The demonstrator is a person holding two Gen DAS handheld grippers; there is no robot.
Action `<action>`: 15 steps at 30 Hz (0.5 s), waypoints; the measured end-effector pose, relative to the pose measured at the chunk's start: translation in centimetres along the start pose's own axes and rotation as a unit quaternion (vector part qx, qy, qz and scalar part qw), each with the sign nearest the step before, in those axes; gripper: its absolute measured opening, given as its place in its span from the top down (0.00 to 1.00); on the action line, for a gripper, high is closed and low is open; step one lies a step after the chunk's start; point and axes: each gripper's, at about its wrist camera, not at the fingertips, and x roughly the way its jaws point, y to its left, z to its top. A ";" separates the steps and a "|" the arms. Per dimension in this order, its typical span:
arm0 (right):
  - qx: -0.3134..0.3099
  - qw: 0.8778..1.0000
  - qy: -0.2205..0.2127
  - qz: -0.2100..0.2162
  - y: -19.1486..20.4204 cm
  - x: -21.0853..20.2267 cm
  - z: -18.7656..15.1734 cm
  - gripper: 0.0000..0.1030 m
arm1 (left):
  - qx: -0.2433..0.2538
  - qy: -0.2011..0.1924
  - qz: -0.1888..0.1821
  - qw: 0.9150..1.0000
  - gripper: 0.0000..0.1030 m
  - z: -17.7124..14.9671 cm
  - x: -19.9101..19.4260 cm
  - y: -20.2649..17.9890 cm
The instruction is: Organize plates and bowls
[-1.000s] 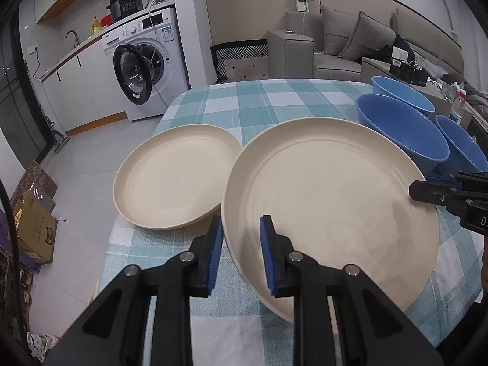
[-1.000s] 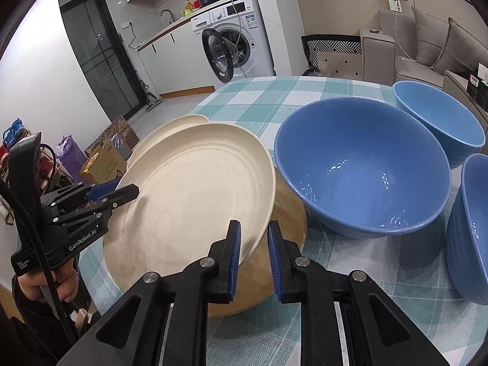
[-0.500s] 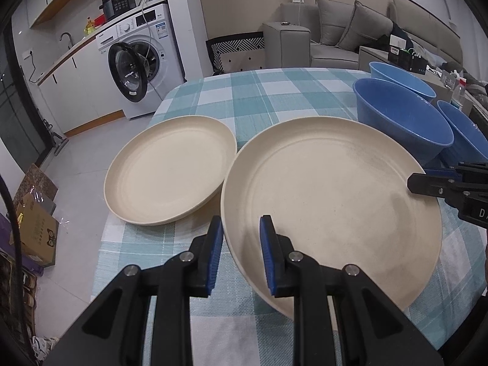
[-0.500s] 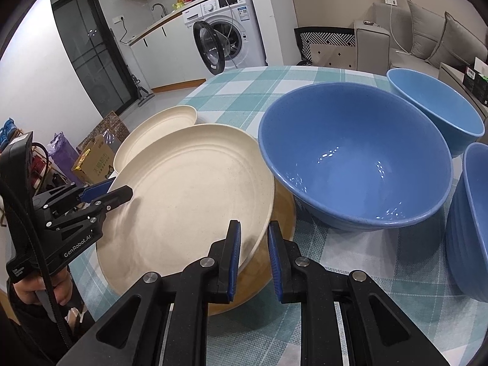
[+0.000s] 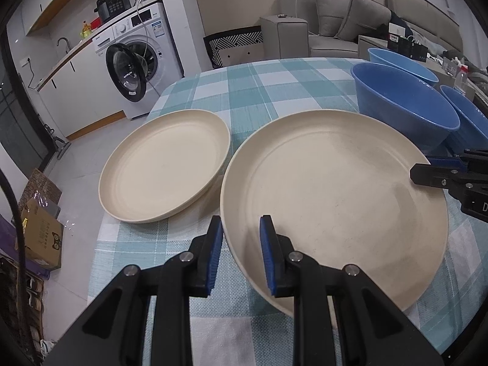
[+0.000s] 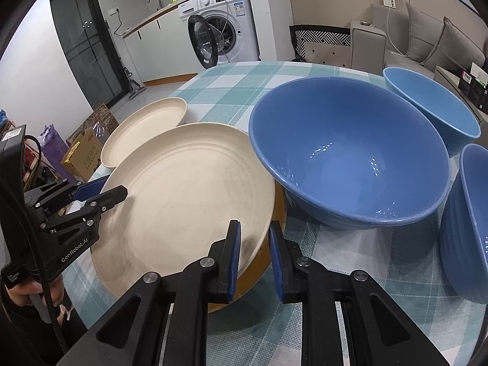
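Note:
A large cream plate is held level above the checked table, gripped on opposite rims. My left gripper is shut on its near-left rim. My right gripper is shut on its other rim, and the plate fills that view's lower left. A second cream plate lies on the table to the left, also seen in the right wrist view. Three blue bowls stand to the right: a big one, one behind it and one at the right edge.
Under the held plate a brown round mat shows on the teal checked tablecloth. Off the table's left edge are cardboard boxes on the floor. A washing machine and a sofa stand beyond.
Both grippers have lifted the large plate a little and drawn it back; the second plate and the bowls now sit farther away in both views. The grips are unchanged.

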 end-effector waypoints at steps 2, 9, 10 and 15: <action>-0.001 1.000 0.001 -0.003 0.1 0.1 -0.1 0.81 | 0.001 0.002 0.000 1.000 0.79 0.0 0.1 -0.1; -0.006 1.000 0.004 -0.014 0.4 0.3 -0.1 0.81 | 0.008 0.007 0.003 1.000 0.79 -0.1 0.4 -0.5; -0.009 1.000 0.005 -0.017 0.4 0.4 -0.1 0.81 | 0.010 0.008 0.003 1.000 0.79 -0.2 0.5 -0.6; -0.010 1.000 0.007 -0.024 0.5 0.7 -0.2 0.81 | 0.015 0.012 0.004 1.000 0.79 -0.3 0.7 -0.8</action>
